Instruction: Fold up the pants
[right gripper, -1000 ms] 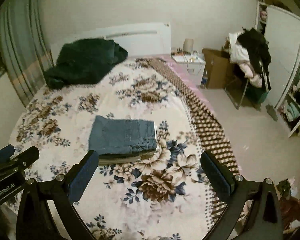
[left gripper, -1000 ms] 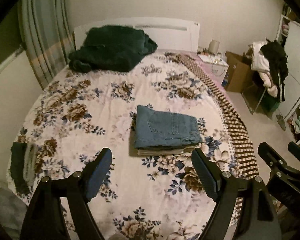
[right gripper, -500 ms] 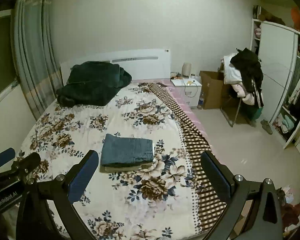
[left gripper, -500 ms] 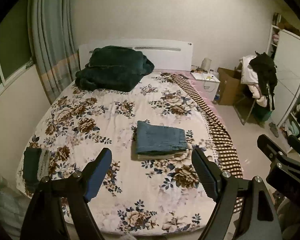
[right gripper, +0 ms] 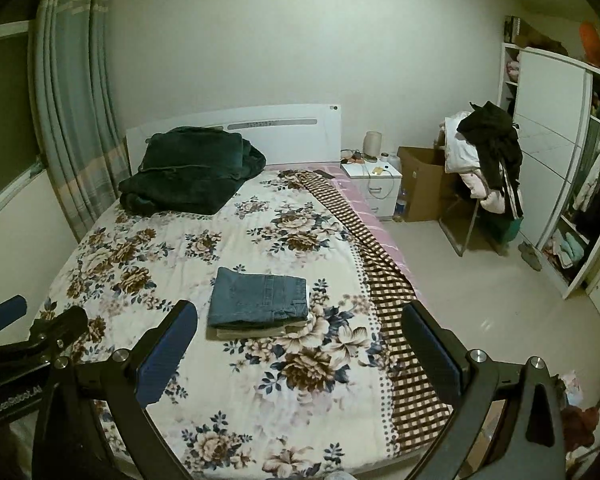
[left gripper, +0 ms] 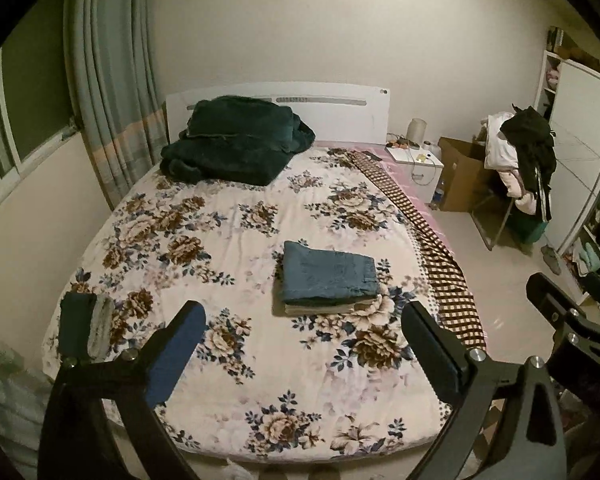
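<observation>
Folded blue jeans lie on top of a folded beige garment on the floral bed cover; the jeans also show in the right wrist view. My left gripper is open and empty, held back above the foot of the bed, well short of the stack. My right gripper is open and empty, likewise held back from the stack. The right gripper also shows at the right edge of the left wrist view.
A dark green blanket lies by the white headboard. A small dark and grey folded item sits at the bed's left corner. A nightstand, cardboard box, clothes-laden chair and wardrobe stand to the right.
Both grippers have pulled back and up from the bed, so the stack looks smaller and farther away. Both stay open and empty.
</observation>
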The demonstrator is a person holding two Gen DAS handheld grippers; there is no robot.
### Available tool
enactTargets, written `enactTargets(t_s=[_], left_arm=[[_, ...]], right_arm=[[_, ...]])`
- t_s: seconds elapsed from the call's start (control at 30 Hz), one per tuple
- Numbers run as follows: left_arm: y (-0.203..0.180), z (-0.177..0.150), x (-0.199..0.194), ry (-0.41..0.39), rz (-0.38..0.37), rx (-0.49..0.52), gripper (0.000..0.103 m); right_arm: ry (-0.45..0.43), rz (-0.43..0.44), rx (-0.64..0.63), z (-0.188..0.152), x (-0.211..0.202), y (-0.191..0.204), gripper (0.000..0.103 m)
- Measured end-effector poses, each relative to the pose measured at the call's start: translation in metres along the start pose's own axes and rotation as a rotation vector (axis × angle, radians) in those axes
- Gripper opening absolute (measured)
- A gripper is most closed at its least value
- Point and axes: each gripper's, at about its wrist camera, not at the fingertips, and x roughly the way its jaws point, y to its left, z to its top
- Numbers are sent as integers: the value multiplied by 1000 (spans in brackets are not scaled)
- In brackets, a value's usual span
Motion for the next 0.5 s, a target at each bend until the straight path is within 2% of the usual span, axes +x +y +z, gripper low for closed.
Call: enactTargets(t_s=[0.5], left_arm=[[5,-3,-7,6,34,-5,100]], right_arm=[[10,8,9,-3,2,-1,103]])
